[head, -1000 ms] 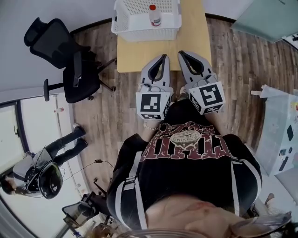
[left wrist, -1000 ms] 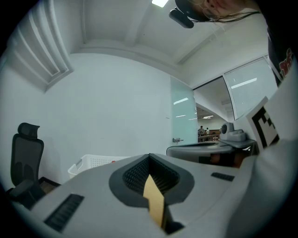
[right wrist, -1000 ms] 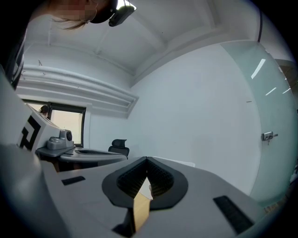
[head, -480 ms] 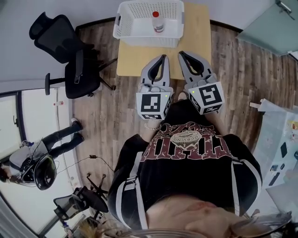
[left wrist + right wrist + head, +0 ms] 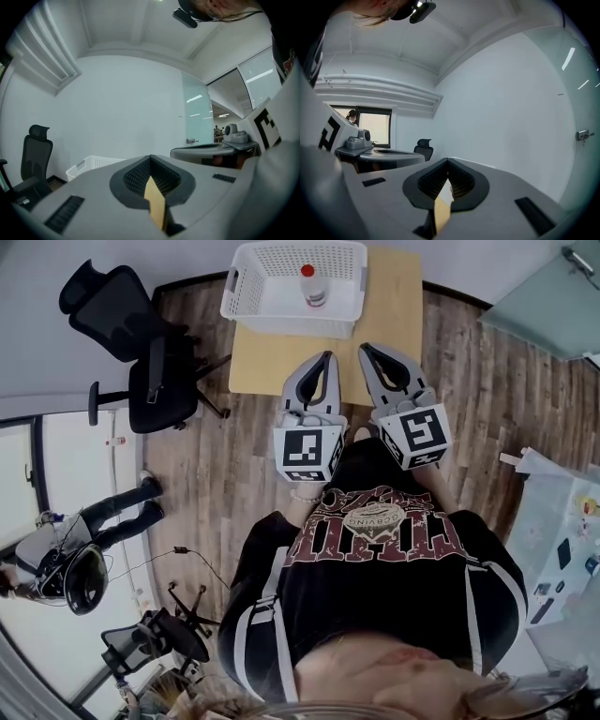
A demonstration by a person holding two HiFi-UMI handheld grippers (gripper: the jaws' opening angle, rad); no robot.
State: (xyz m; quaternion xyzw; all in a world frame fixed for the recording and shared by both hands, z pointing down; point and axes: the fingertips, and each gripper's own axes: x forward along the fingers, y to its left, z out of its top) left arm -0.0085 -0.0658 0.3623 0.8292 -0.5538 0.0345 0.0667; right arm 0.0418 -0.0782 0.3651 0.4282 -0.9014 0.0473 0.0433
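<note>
Two claws are held side by side, low in front of the person, over the near edge of a small wooden worktop (image 5: 394, 296). The left claw (image 5: 325, 358) has its jaws pressed together with nothing between them. The left gripper view shows the two ridged pads meeting at the tip (image 5: 150, 157), with only a tan sliver of worktop visible through the gap behind. The right claw (image 5: 367, 350) is the same, jaws together and empty, as the right gripper view confirms (image 5: 448, 160).

Ahead of both claws, at the far end of the worktop and well apart from the tips, stands a white plastic basket (image 5: 291, 322). Inside it, a small clear bottle with a red cap (image 5: 313, 287) stands upright, slightly nearer the line of the left claw than the right. Neither claw touches the basket or the bottle.

As a judgement, the handling has not begun: nothing is gripped, the bottle sits undisturbed in the basket, and both claws would need to travel forward and open before taking hold of anything.

Left of the left claw, a black office chair (image 5: 141, 362) stands on the wooden floor (image 5: 469, 381). Further back on that side is another person (image 5: 84, 549).
</note>
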